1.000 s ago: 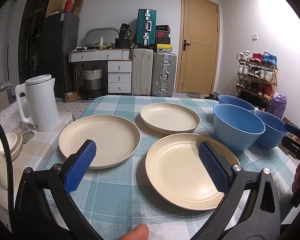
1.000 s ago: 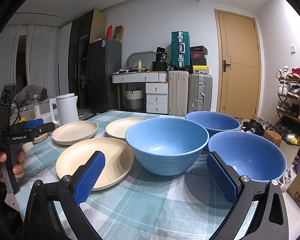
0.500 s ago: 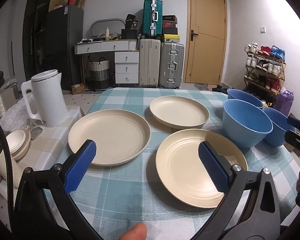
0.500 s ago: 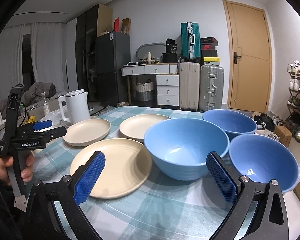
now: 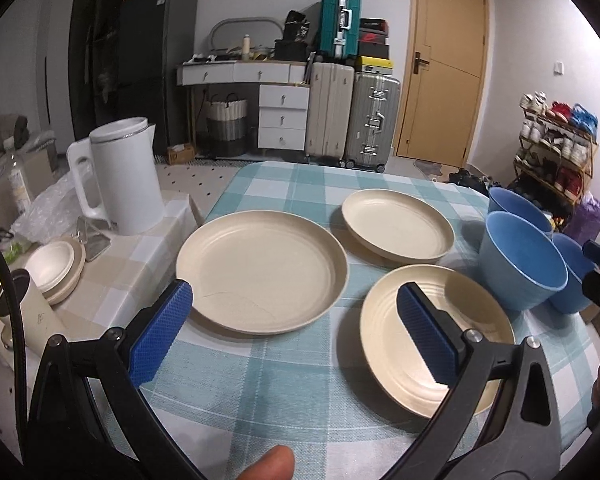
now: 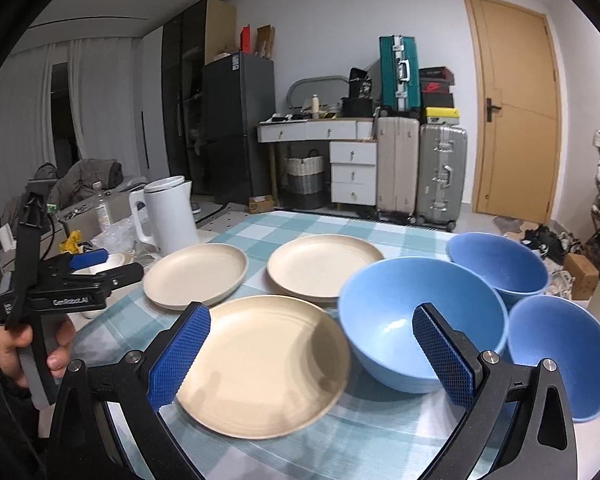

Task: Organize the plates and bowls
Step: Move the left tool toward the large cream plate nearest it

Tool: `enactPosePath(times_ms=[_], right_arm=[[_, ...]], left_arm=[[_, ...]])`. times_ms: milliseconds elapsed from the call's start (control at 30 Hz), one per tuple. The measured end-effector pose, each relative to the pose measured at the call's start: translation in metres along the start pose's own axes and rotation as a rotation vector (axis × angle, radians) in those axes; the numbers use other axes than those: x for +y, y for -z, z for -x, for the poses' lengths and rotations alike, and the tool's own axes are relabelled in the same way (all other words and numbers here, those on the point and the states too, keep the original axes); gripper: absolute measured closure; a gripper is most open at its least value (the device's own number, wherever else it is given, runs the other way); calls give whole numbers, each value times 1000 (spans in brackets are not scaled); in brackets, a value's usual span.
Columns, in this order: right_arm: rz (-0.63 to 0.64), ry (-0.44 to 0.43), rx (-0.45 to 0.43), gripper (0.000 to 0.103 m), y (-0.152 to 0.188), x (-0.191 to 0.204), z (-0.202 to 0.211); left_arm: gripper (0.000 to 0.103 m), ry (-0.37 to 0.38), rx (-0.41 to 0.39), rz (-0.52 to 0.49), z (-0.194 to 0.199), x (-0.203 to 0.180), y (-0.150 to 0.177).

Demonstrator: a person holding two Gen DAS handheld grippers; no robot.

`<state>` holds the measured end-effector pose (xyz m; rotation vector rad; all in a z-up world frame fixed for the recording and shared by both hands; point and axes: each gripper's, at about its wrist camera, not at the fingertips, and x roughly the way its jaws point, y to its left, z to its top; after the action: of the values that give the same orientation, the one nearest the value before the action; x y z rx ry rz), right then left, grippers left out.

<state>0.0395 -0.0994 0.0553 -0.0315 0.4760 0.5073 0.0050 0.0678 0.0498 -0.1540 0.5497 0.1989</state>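
Observation:
Three cream plates lie on the checked tablecloth: a left plate [image 5: 260, 272] [image 6: 196, 274], a far plate [image 5: 398, 226] [image 6: 324, 266] and a near plate [image 5: 432, 328] [image 6: 264, 360]. Three blue bowls stand to the right: a middle bowl [image 5: 520, 260] [image 6: 420, 320], a far bowl [image 5: 516, 206] [image 6: 498, 264] and a near right bowl [image 6: 560, 352]. My left gripper [image 5: 294, 336] is open, above the table's near edge, in front of the left and near plates. My right gripper [image 6: 310, 356] is open, just short of the near plate and middle bowl. Both hold nothing.
A white kettle [image 5: 120, 176] [image 6: 166, 216] stands on a side surface left of the table, with small white dishes [image 5: 58, 264] and a cup [image 5: 36, 316]. Suitcases [image 5: 354, 112], drawers and a door are behind; a shoe rack [image 5: 556, 148] is at right.
Both grippers have shifted left, so the plates and bowls sit further right in each view. The jaws stay open and nothing on the table has moved.

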Motion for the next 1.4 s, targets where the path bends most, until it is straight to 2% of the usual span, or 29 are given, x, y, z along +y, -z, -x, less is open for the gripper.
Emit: enactPosePath(times_ms=[267, 467, 800, 1067, 1400], right_arm=[[9, -43, 22, 0, -26, 17, -18], [12, -64, 55, 0, -40, 23, -37], [64, -19, 98, 0, -74, 35, -55], [93, -36, 159, 0, -91, 49, -91], [102, -68, 234, 0, -97, 67, -147]], left_arm=[[1, -18, 46, 82, -15, 33, -11], [1, -25, 68, 88, -25, 40, -15], [1, -39, 79, 86, -38, 41, -23], [1, -45, 131, 122, -60, 55, -29], [1, -58, 210, 177, -99, 77, -27]])
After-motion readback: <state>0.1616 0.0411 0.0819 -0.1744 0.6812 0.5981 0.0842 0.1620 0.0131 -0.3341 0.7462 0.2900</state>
